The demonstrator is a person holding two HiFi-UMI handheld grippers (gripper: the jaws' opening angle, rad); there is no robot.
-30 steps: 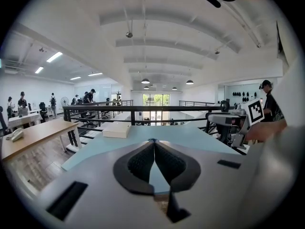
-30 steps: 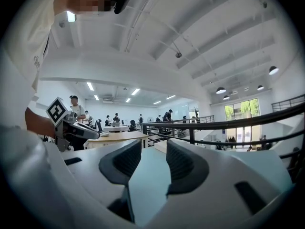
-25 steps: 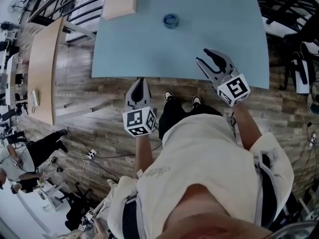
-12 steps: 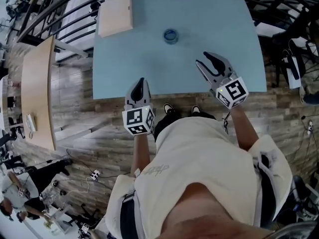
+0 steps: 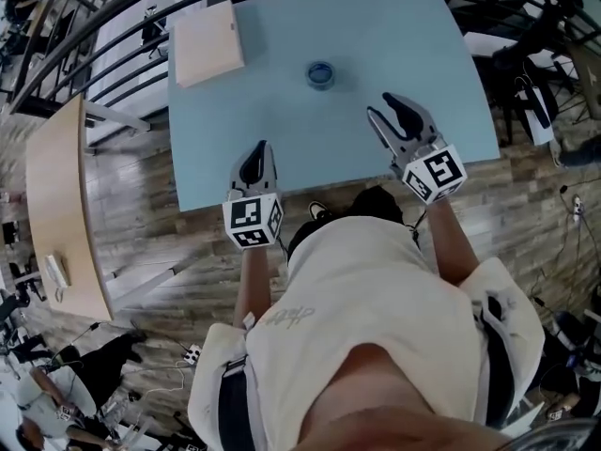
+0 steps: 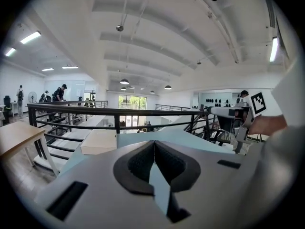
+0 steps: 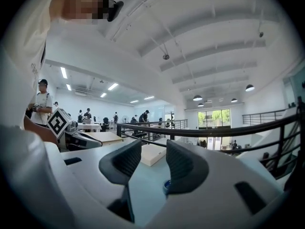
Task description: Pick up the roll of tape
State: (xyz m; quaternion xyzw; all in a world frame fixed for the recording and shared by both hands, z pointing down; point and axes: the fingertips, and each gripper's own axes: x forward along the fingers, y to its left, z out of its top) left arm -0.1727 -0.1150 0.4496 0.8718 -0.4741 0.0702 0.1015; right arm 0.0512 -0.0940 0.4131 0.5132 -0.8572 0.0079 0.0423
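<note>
A small blue roll of tape [image 5: 321,74] lies flat near the middle of the light blue table [image 5: 282,92], toward its far side. My right gripper [image 5: 389,110] hovers open over the table's near right part, short of the roll; in its own view the roll [image 7: 166,186] peeks out low beside the right pad. My left gripper [image 5: 254,154] is shut with nothing in it, over the table's near edge, well to the left of the roll. In the left gripper view its pads [image 6: 141,163] meet at the tips.
A pale wooden board [image 5: 207,43] lies on the table's far left corner. Black railings [image 5: 113,54] run along the left and back of the table. A wooden desk [image 5: 56,214] stands at the left on the plank floor. Chairs and gear crowd the right side.
Both grippers have moved forward over the table; the left one now reaches past the near edge. The view has shifted, bringing the table nearer. The tape has not moved.
</note>
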